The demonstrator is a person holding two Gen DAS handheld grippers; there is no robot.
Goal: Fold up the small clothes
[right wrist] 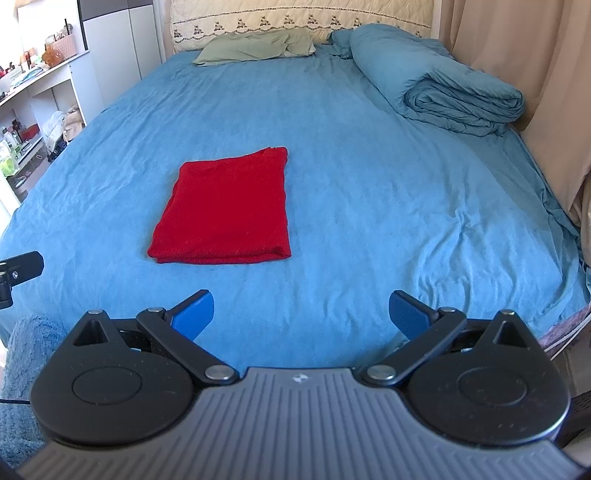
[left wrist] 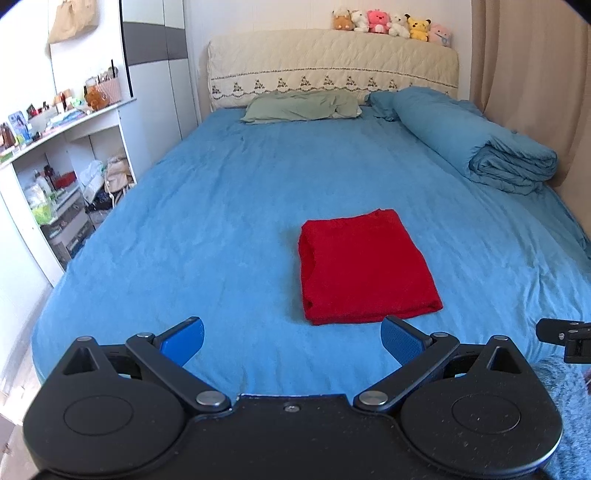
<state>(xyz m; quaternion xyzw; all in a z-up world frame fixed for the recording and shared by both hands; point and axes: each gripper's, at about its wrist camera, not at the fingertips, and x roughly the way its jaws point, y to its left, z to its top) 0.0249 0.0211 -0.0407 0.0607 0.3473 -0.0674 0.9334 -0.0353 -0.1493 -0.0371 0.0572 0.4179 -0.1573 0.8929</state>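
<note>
A red garment lies folded into a flat rectangle on the blue bed sheet; it also shows in the right wrist view. My left gripper is open and empty, held near the bed's front edge, just short of the garment's near edge and a little left of it. My right gripper is open and empty, held back from the garment, which lies ahead and to its left. Neither gripper touches the cloth.
A green pillow and a rolled blue duvet lie at the bed's head and right side. Cluttered white shelves stand left of the bed. A curtain hangs on the right. Plush toys line the headboard.
</note>
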